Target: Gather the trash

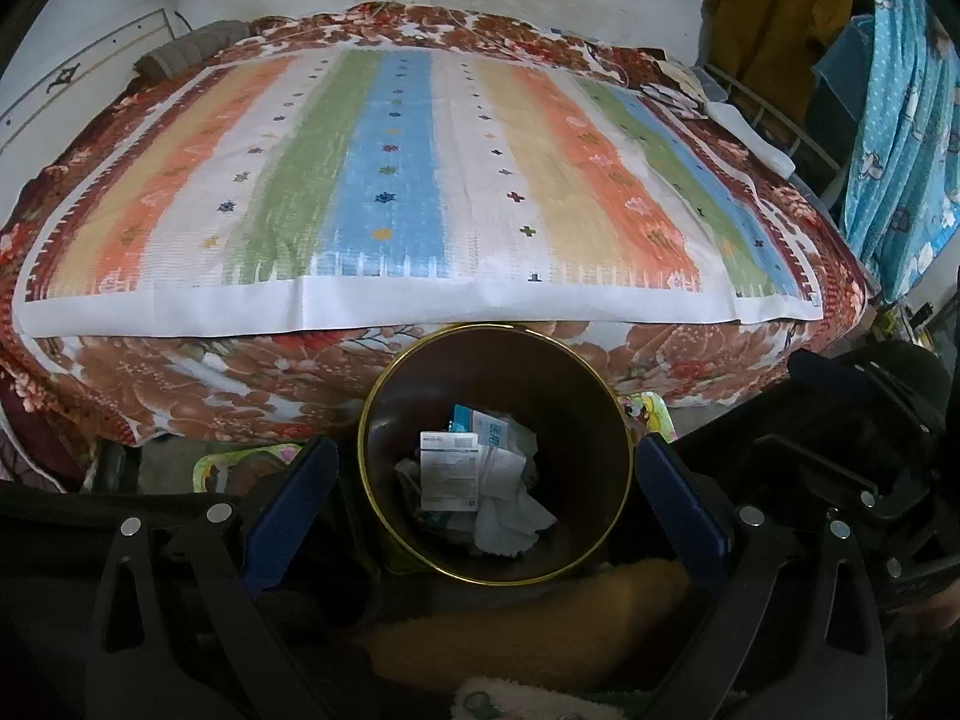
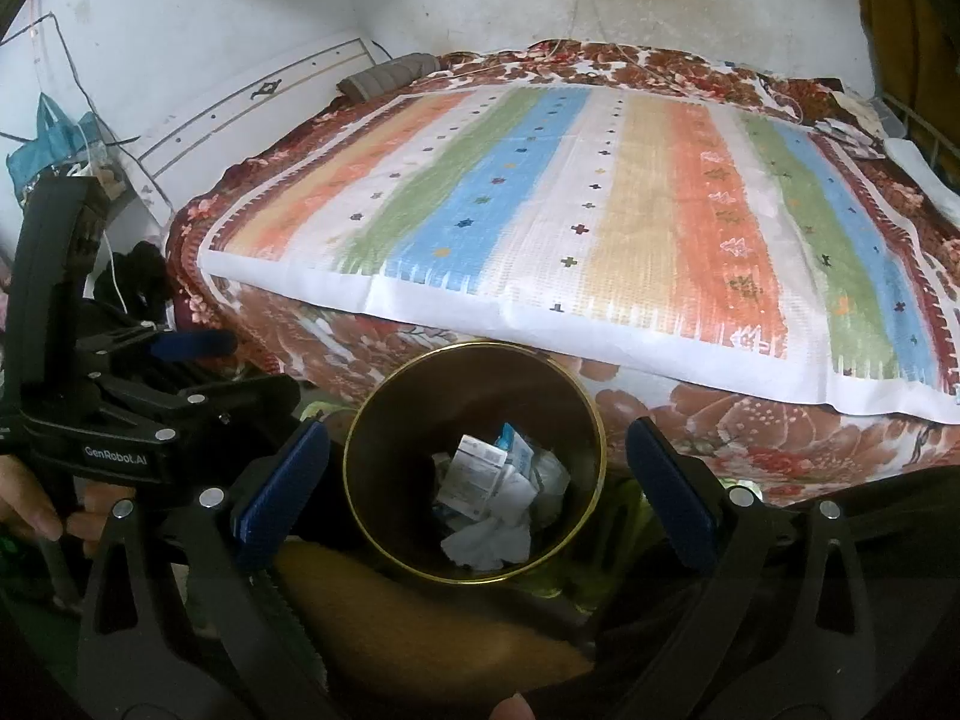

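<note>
A dark round bin with a gold rim [image 1: 624, 420] stands on the floor at the foot of the bed; the right wrist view shows that bin [image 2: 360, 420] too. Inside lie crumpled white paper and printed packets [image 1: 474, 480], also seen as trash [image 2: 492, 492] from the right. My left gripper [image 1: 486, 474] hangs above the bin, open and holding nothing, its blue pads either side of the rim. My right gripper [image 2: 474, 468] is also open and holds nothing above the bin. The left gripper's body [image 2: 120, 396] appears at the left of the right wrist view, held by a hand.
A bed with a striped mat [image 1: 396, 180] over a floral blanket [image 1: 180, 378] fills the view beyond the bin. Small items [image 1: 678, 90] lie at the bed's far right corner. A blue curtain [image 1: 900, 120] hangs right; a blue bag [image 2: 54, 138] hangs left.
</note>
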Motion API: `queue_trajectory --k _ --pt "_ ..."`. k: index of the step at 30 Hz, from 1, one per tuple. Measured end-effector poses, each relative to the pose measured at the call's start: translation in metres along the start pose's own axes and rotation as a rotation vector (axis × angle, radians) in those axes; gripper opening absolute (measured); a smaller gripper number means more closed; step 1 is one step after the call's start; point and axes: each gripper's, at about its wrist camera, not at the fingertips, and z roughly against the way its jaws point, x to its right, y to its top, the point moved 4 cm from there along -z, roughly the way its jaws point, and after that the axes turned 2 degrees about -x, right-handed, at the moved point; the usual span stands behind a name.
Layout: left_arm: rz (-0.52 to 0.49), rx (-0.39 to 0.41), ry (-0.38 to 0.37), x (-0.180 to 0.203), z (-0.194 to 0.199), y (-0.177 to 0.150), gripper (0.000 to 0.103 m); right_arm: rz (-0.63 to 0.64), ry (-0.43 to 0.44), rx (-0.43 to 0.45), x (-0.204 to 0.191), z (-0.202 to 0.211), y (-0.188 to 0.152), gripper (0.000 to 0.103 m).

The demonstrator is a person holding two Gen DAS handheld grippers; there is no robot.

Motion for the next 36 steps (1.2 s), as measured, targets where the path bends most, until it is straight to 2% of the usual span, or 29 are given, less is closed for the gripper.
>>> queue_trajectory --k 36 --pt "-0.008 -0.002 -0.011 0.0037 -0.0014 -0.0027 0.097 -0.003 0.017 -0.005 -0.0028 -0.0001 0.0004 0.094"
